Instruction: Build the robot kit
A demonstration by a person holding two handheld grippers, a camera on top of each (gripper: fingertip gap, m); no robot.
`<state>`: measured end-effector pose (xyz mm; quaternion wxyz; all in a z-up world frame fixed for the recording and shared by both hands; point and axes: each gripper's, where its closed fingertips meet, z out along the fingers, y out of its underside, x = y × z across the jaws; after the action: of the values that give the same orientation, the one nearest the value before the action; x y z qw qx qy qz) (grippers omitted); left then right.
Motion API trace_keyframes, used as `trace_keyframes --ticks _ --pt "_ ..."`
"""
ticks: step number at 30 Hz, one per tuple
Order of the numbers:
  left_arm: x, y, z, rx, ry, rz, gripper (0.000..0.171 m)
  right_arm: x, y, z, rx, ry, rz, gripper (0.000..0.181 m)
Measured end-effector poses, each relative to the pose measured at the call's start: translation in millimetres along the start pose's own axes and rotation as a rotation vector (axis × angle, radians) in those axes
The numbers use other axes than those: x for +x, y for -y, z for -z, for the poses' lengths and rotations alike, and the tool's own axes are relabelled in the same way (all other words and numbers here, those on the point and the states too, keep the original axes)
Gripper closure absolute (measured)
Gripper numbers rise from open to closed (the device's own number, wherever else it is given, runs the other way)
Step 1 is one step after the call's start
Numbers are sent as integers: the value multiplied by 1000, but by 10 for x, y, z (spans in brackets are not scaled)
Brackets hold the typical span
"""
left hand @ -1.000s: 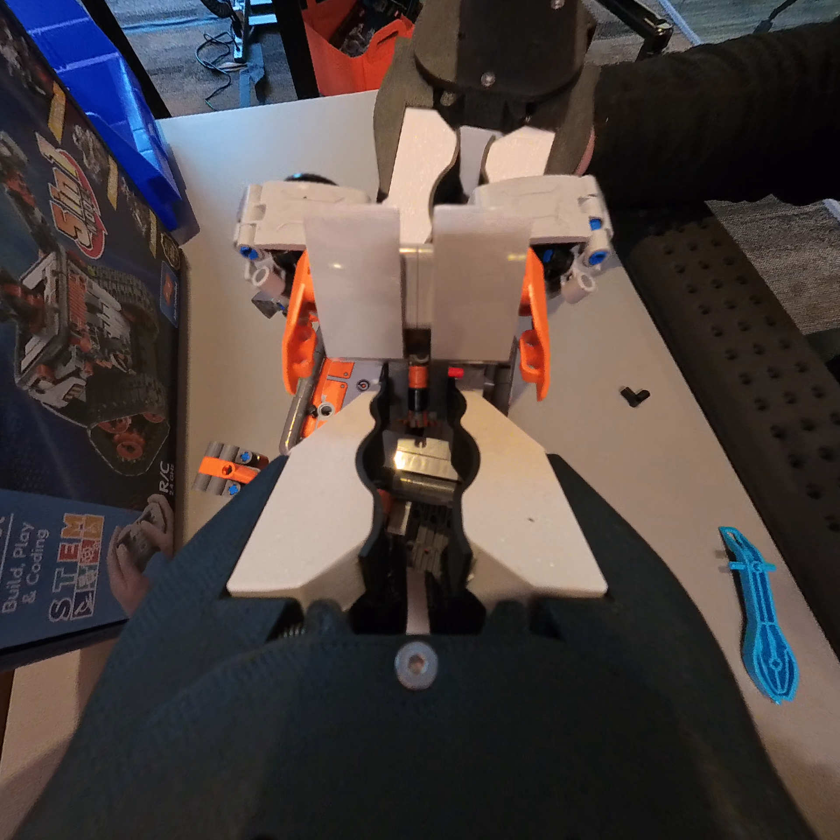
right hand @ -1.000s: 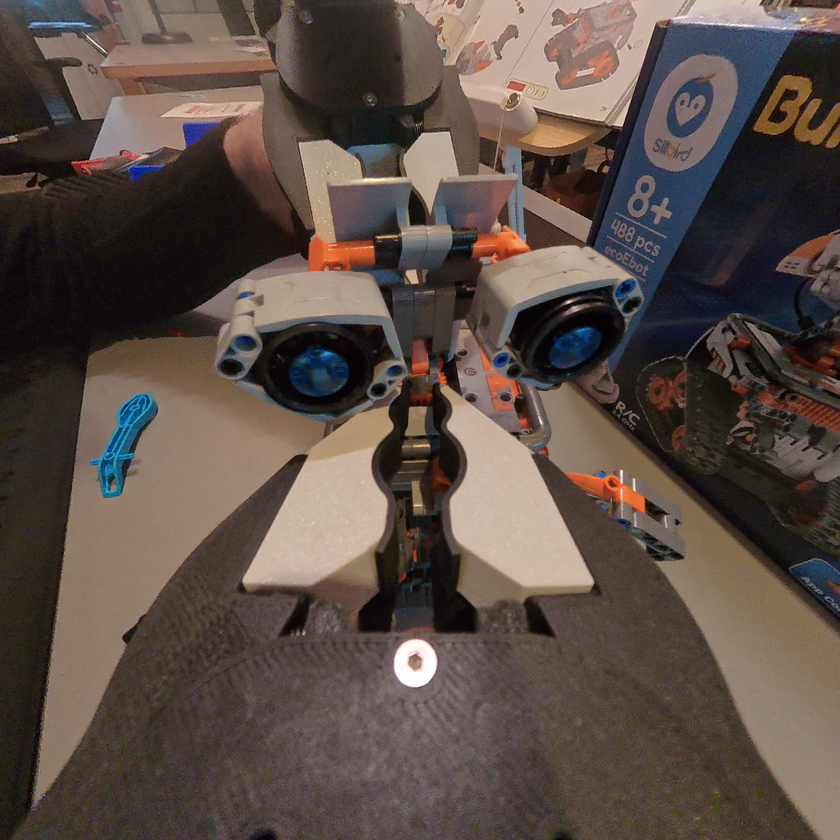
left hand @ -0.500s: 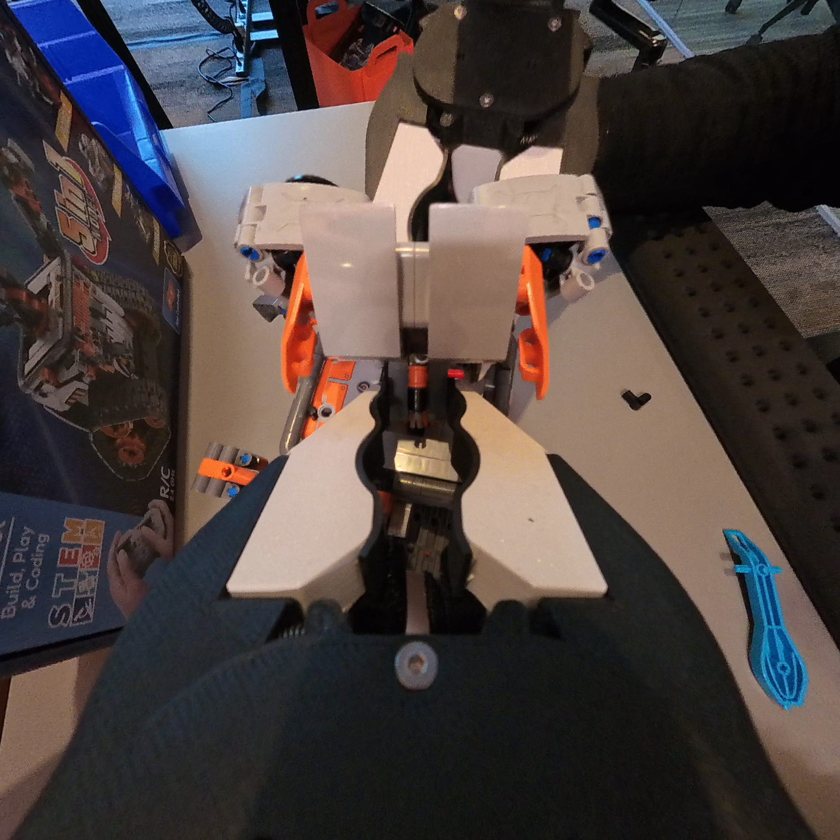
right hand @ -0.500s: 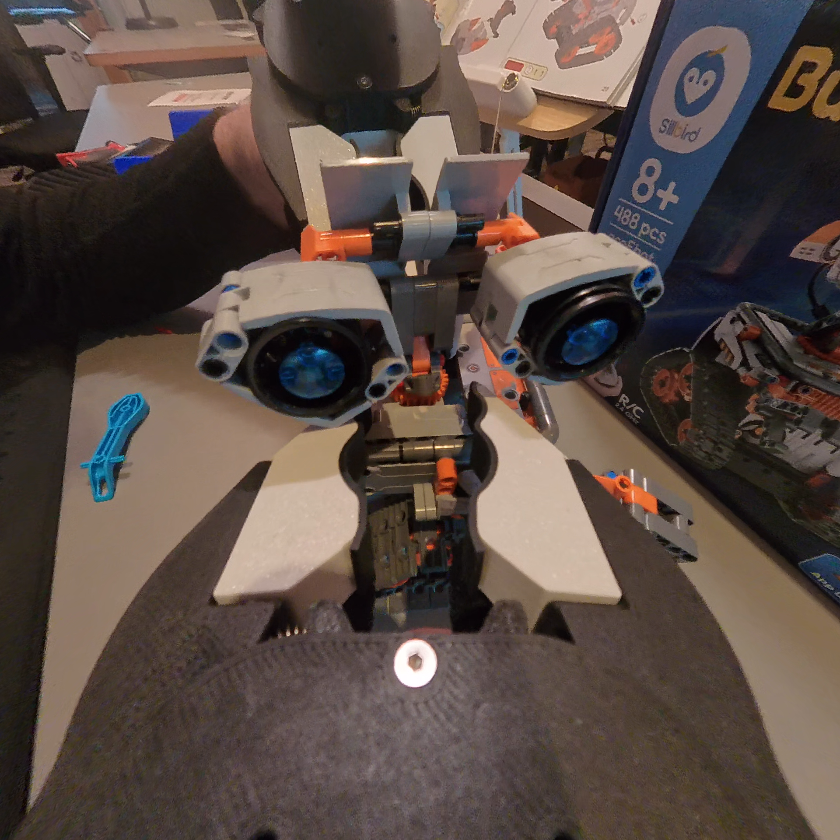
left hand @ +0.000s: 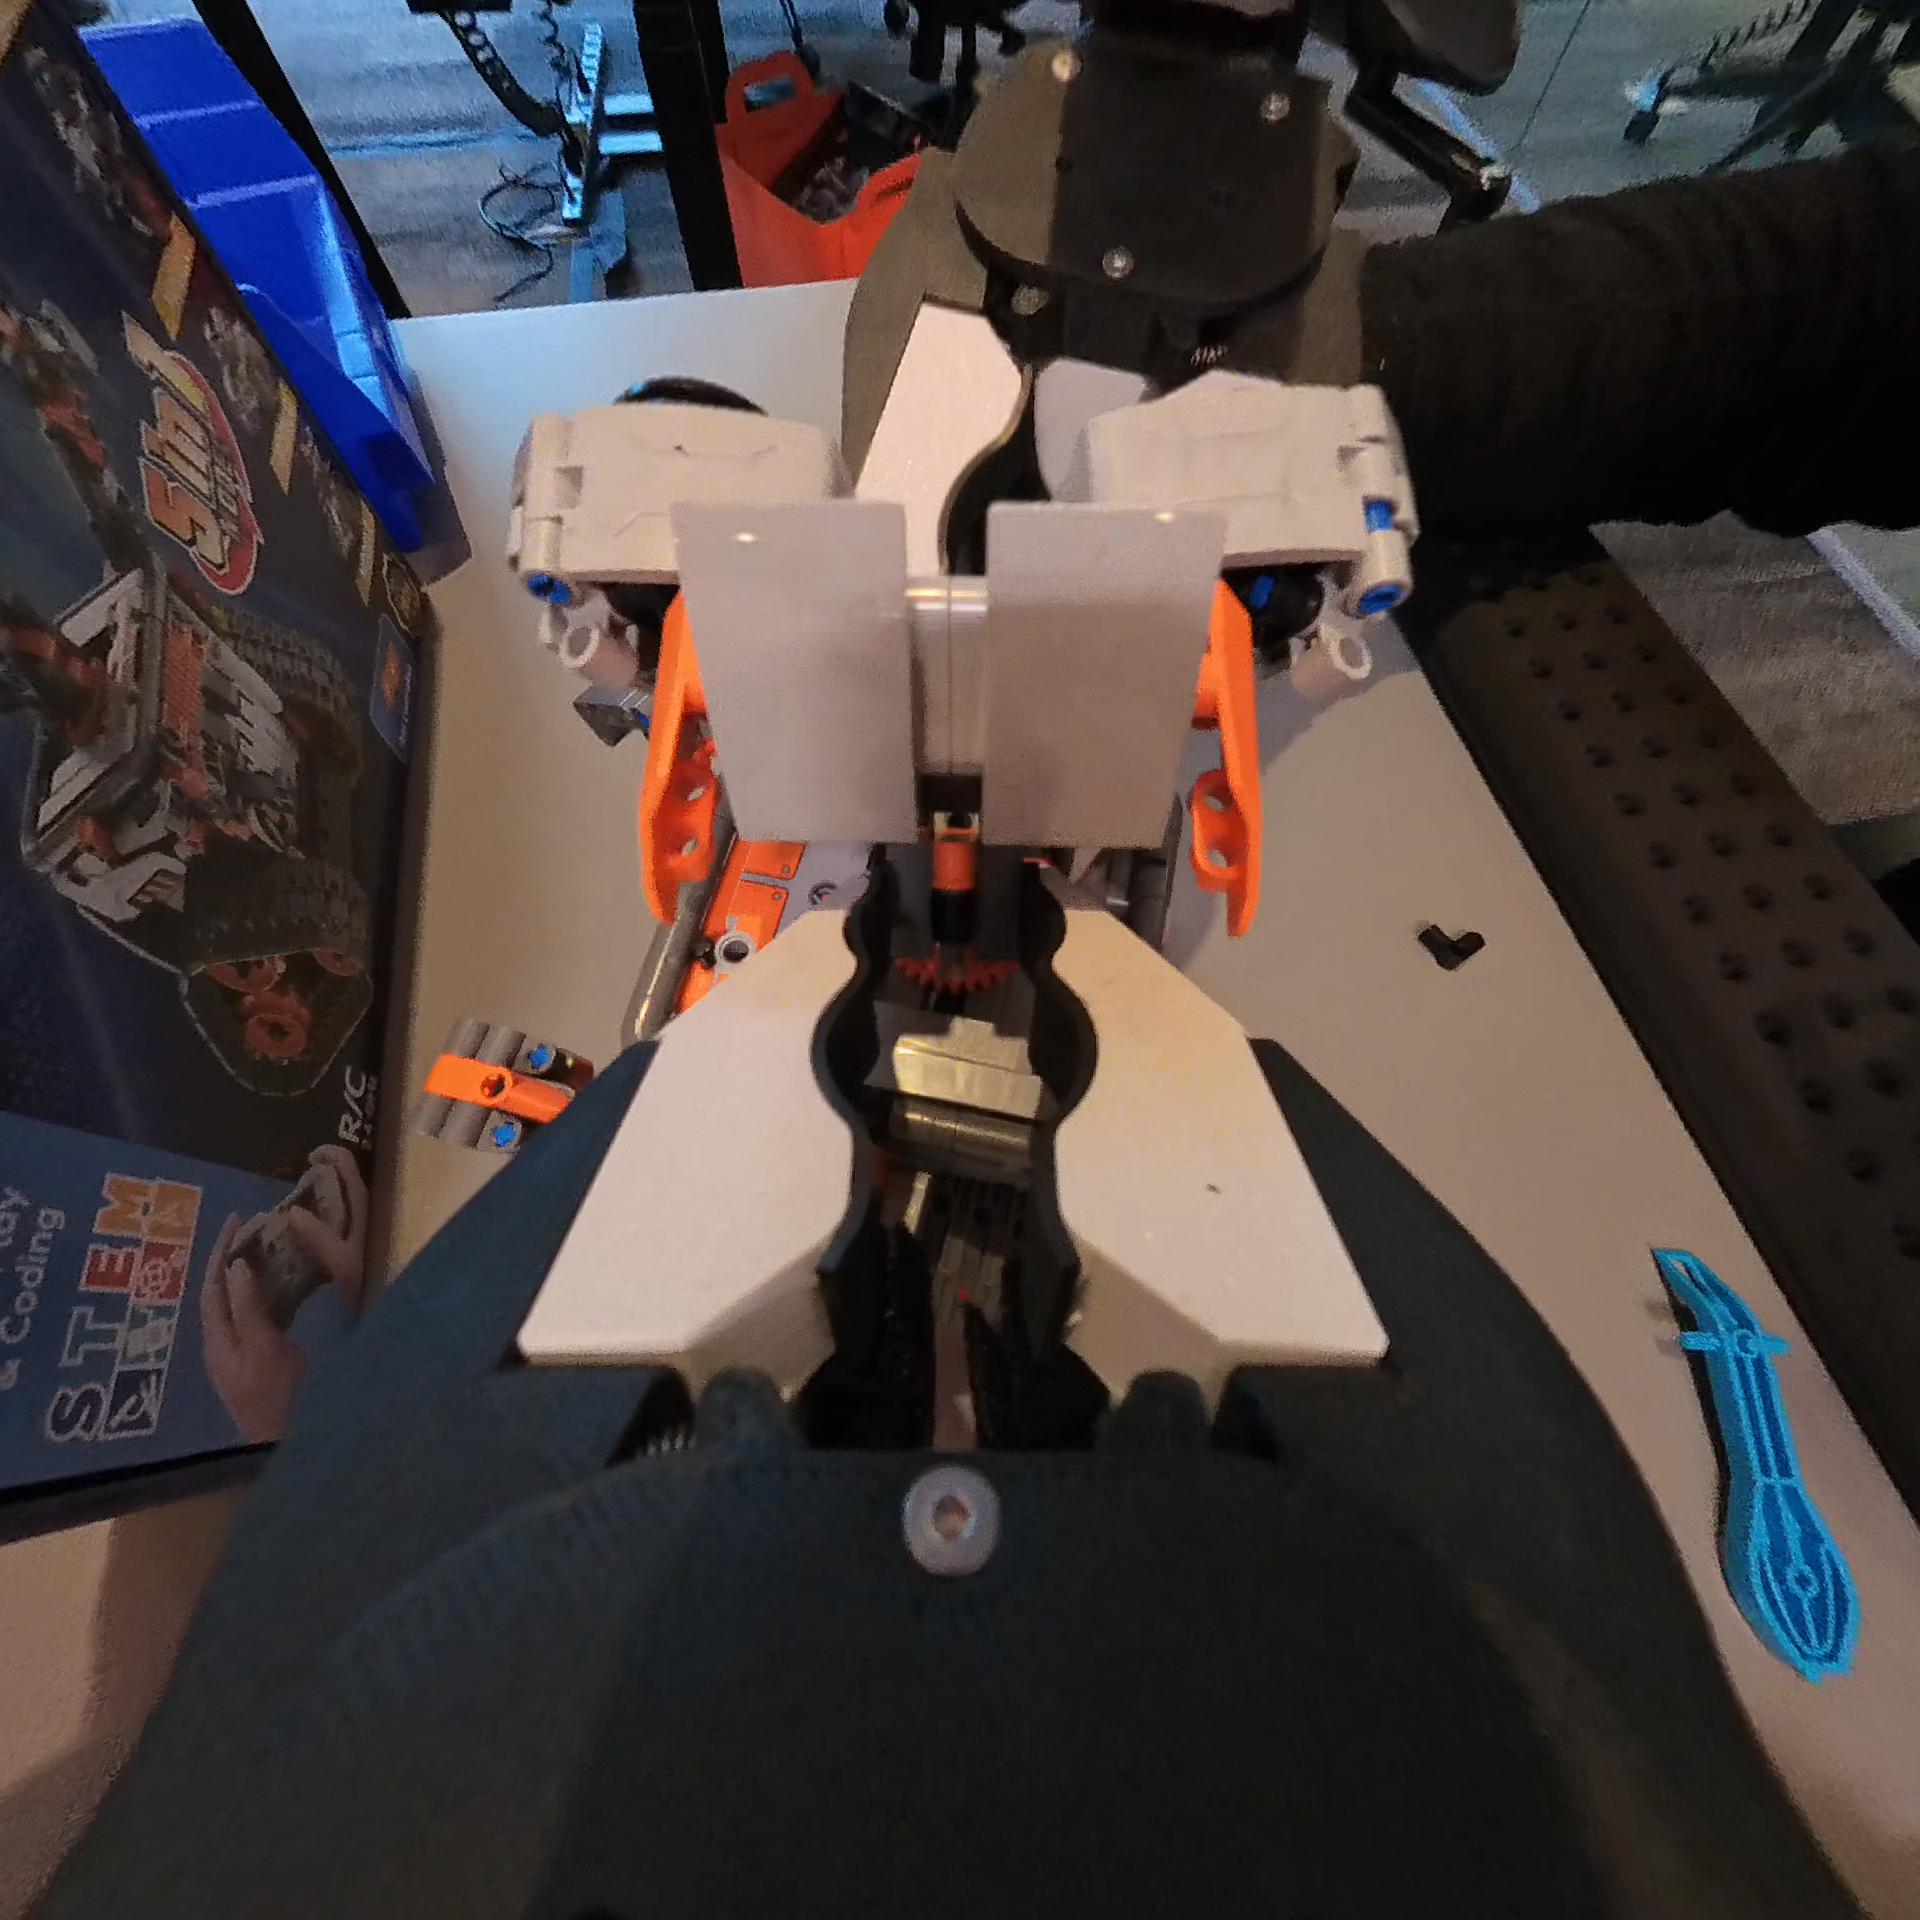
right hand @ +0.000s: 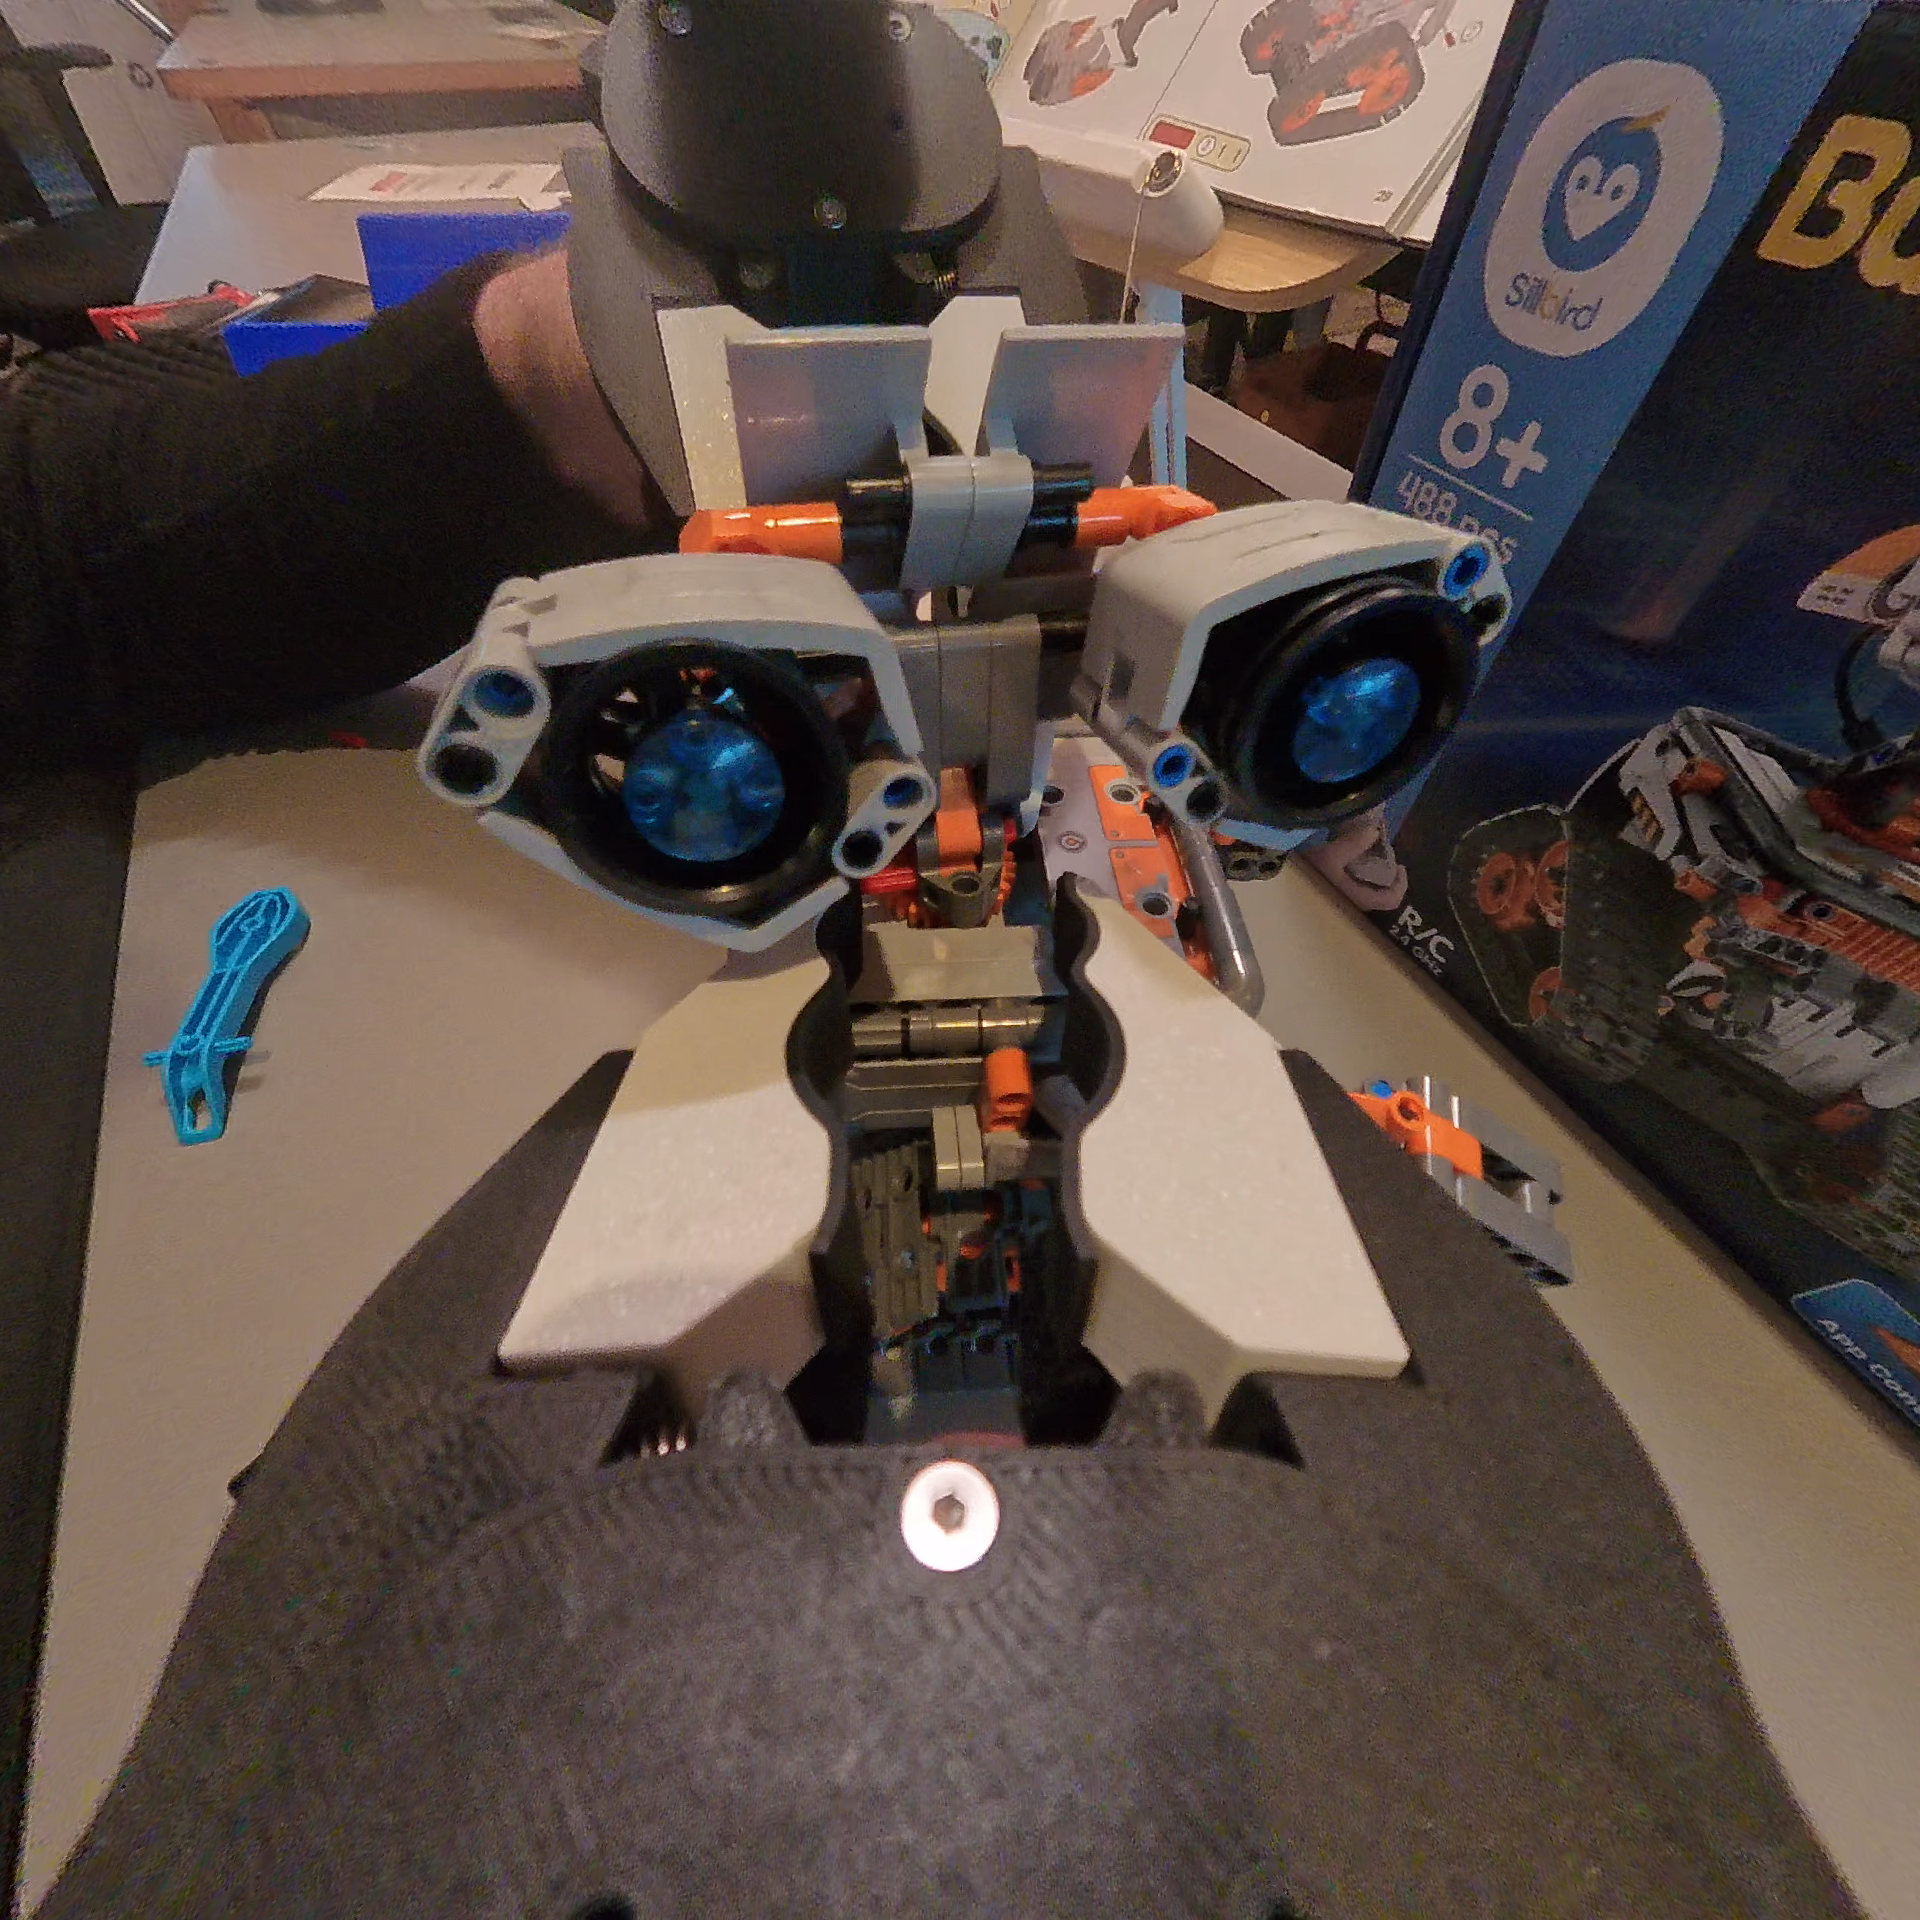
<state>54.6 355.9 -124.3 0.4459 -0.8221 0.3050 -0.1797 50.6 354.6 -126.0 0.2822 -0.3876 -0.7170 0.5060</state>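
Between both claws, the brick-built robot model [left hand: 951, 665] is standing upright. Left gripper [left hand: 951, 940] is clamping its grey neck block; right gripper [right hand: 956, 914] is sitting parted around the front, gripping nothing.

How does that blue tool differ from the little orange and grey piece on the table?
The blue tool is flat, long and thin; the orange and grey piece is short and chunky. The blue tool lies in the open; the orange and grey piece lies close to the box. Both lie loose on the table, either side of the toy robot.
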Motion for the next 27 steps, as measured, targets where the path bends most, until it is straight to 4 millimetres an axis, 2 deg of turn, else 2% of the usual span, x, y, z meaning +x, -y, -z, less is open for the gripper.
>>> trace_keyframes --ticks 4,5,11,17,27 --pt "-13 -14 22 24 19 1 148 0 -2 -24 -22 -7 21 148" --pt "-6 -10 22 31 16 0 148 -15 -13 -34 -33 2 31 167" --pt "-33 -12 32 67 16 7 148 0 -1 -51 -23 8 33 166" --pt "15 -9 32 70 -25 -23 148 -3 30 9 -43 9 76 148" --pt "30 -8 39 100 -91 -34 148 -32 11 -2 -42 49 73 152"
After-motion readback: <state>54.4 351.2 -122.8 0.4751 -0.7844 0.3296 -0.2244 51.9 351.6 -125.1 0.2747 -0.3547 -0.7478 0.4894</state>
